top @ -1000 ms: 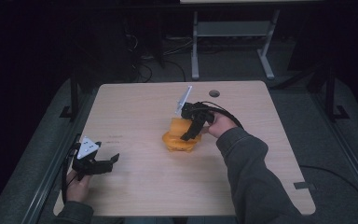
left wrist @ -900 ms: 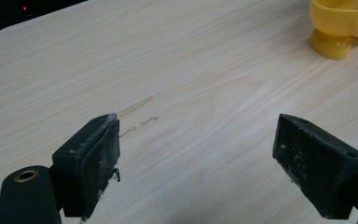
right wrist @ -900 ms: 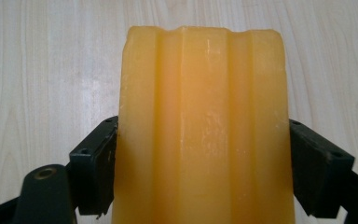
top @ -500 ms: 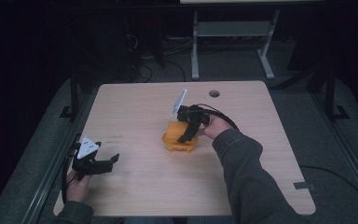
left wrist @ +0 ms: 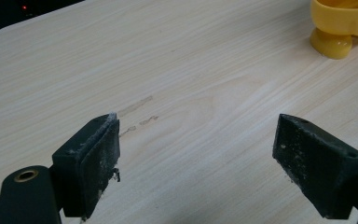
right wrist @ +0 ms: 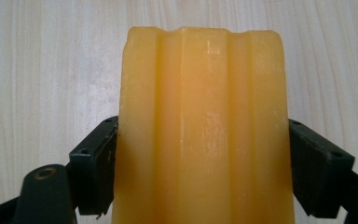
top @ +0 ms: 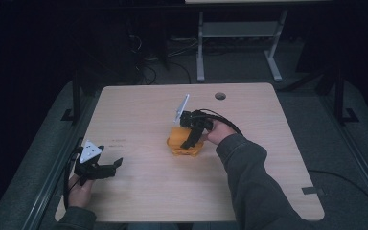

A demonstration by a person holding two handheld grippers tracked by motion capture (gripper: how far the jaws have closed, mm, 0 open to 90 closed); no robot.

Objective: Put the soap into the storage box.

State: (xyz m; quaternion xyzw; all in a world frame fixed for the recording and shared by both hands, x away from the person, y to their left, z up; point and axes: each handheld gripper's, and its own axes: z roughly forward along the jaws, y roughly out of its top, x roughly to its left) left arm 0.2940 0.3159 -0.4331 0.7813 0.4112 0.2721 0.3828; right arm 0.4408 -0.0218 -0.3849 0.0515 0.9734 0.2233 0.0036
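Right tool [top: 190, 142] clamped on the yellow plastic piece [top: 181, 143] at mid table [top: 139, 105], jaws pressed against both its sides. Left tool [top: 112, 166] gaping wide, holding nothing, low over the near-left corner.

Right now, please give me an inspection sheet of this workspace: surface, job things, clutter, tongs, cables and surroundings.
Surface: light wood table, faint scuff marks, round hole near the far edge.
Job's things: one yellow block with ridges, resting mid-table.
Clutter: nothing seen.
Tongs: right tongs closed on the block, one jaw against each side; left tongs open, holding nothing, near the table's left front corner.
Cables: black cable loops from the right tongs over the table; another hangs from the left tongs.
Surroundings: dark room, grey floor, metal table legs and loose wires behind.
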